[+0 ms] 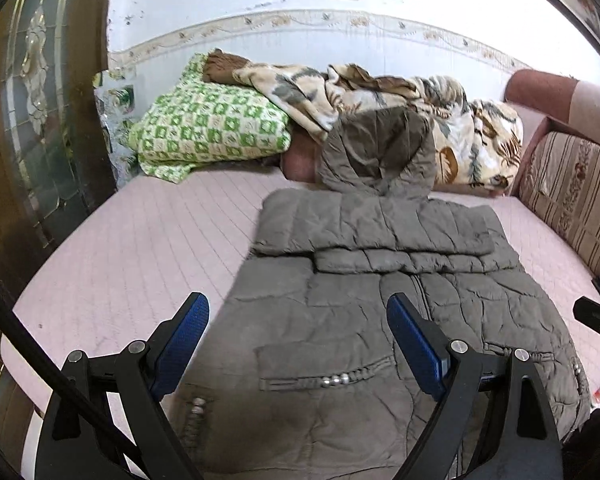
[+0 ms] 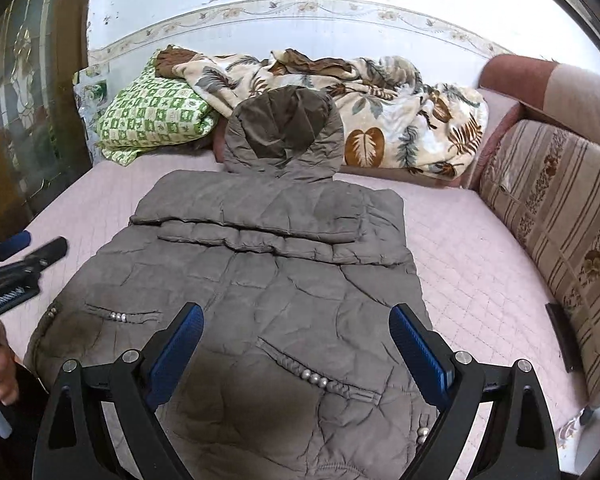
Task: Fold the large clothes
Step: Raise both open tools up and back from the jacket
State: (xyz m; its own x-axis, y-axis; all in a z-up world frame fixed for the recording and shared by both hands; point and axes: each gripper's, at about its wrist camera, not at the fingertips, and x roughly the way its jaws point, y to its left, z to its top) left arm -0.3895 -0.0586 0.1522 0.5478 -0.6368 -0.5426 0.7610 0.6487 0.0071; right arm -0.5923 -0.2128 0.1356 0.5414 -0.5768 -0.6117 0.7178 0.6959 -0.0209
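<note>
overhead, both tongs (image 1: 298, 312) (image 2: 296, 324) gape empty above the coat (image 2: 240, 264) on the pink bed (image 2: 460, 248)

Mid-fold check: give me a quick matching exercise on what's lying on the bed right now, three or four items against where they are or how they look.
Items:
1. puffer jacket
2. hood
3. checked pillow
4. leaf-print blanket

States:
A. green and cream, far left by the wall
B. rumpled along the wall, beige and brown
C. spread flat on the pink mattress, sleeves folded across
D. propped up at the far end of the jacket

Pairs: 1-C, 2-D, 3-A, 4-B
</note>
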